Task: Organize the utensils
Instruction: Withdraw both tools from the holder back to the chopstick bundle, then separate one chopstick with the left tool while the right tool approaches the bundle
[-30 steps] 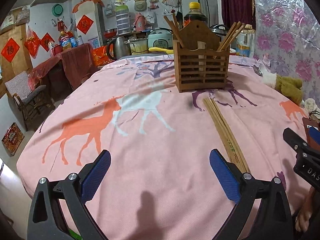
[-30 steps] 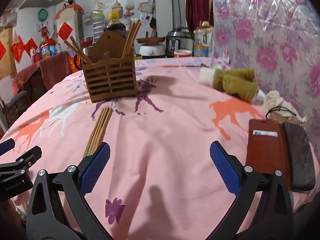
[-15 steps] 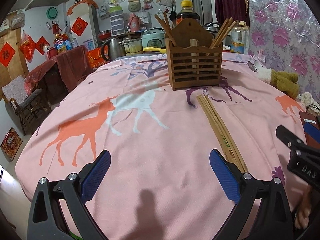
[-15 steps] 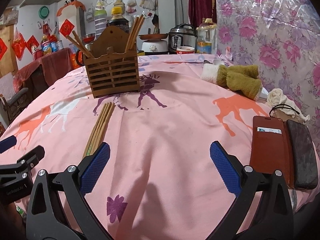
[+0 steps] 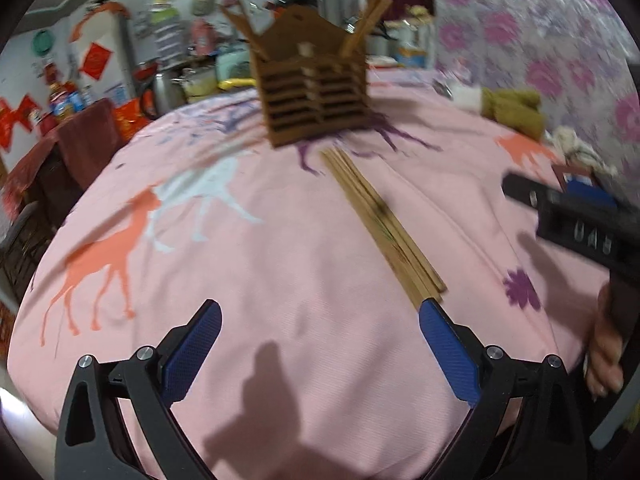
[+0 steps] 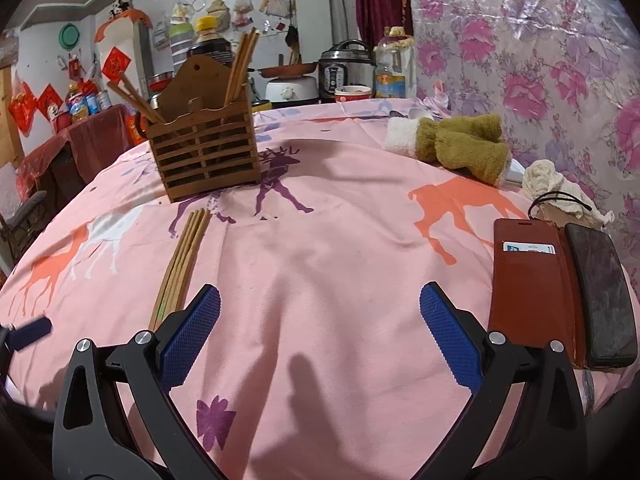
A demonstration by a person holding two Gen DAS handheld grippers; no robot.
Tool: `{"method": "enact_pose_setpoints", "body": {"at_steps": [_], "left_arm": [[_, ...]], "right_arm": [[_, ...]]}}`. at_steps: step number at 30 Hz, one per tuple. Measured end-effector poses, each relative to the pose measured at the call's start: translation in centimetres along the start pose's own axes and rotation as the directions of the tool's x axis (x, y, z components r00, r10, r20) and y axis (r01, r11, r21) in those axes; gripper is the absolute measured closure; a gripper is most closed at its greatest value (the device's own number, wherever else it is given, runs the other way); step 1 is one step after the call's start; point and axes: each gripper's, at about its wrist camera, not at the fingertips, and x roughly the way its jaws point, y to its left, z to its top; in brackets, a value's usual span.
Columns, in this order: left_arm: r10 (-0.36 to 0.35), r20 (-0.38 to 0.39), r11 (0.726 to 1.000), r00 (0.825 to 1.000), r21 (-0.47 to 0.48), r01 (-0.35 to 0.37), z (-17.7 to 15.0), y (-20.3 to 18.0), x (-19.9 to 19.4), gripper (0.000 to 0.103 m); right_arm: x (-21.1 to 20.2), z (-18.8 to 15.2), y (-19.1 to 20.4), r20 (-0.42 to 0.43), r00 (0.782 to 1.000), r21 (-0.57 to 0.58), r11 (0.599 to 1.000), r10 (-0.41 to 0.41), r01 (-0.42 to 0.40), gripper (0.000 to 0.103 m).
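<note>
Both pairs of blue-padded fingers stand spread wide, nothing between them. Left gripper hovers above the pink deer-print tablecloth; its right-hand pad sits just beside the near end of the loose chopsticks, whether touching I cannot tell. Right gripper hovers over bare cloth, with the same chopsticks ending just beside its left-hand pad.

The bundle lies flat, running from my pads toward the far wooden slatted holder, its far tips just short of the holder's base. More chopsticks stand tilted in the holder's left and right compartments.

Left view only: my right gripper's black body at the right edge, and my hand below it. This view is motion-blurred; the holder is smeared.

Right view only, sharp: a red-brown wallet case and a dark phone side by side at near right, touching. Farther right lie olive-green mittens and a cream cloth bundle. A blue pad of my left gripper shows at the left edge.
</note>
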Motion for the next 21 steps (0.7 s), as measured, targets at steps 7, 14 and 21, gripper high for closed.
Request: {"method": "enact_pose_setpoints", "body": {"at_steps": [7, 14, 21], "left_arm": [[-0.029, -0.054, 0.999, 0.998, 0.024, 0.030, -0.1, -0.8, 1.6, 0.006], [0.064, -0.067, 0.996, 0.996, -0.055, -0.068, 0.4, 1.5, 2.5, 0.005], [0.106, -0.065, 0.979, 0.992, -0.169, -0.116, 0.3, 5.2, 2.4, 0.005]], "right_arm": [[0.2, 0.1, -0.6, -0.009, 1.000, 0.031, 1.000, -0.005, 0.005, 0.007], [0.4, 0.1, -0.7, -0.015, 1.000, 0.037, 0.999, -0.005, 0.005, 0.007], [0.4, 0.0, -0.3, -0.011, 1.000, 0.020, 1.000, 0.002, -0.002, 0.007]]}}
